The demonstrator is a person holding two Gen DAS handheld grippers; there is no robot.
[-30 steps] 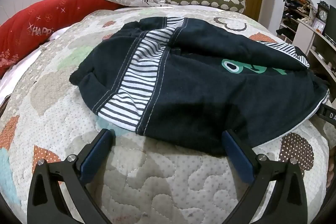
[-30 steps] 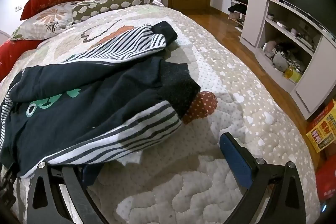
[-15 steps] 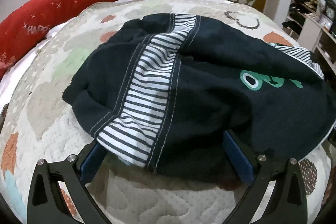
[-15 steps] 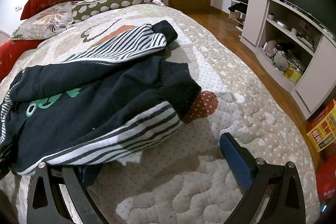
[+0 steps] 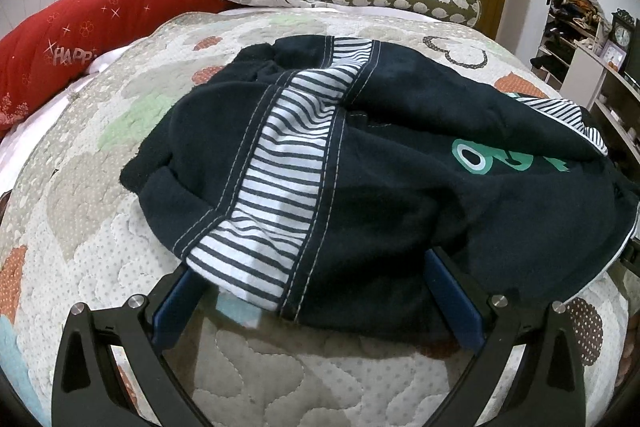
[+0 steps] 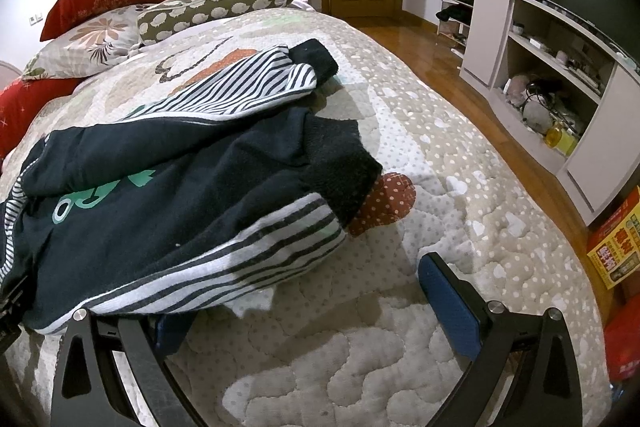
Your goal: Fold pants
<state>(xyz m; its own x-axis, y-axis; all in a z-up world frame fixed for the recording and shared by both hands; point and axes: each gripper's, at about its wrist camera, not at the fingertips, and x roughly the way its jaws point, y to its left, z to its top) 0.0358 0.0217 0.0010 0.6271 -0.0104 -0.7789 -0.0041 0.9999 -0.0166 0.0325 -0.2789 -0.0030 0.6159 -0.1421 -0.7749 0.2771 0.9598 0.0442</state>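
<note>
I see the pants (image 5: 360, 163) lying in a bunched heap on the quilted bed (image 5: 100, 251). Compared with one second ago, my left gripper (image 5: 316, 291) has come closer: the near hem, before a little ahead of the fingers, now lies between them, and the jaws stand wide apart. My right gripper (image 6: 304, 291) is almost unchanged, also spread, its left finger under the striped edge.
</note>
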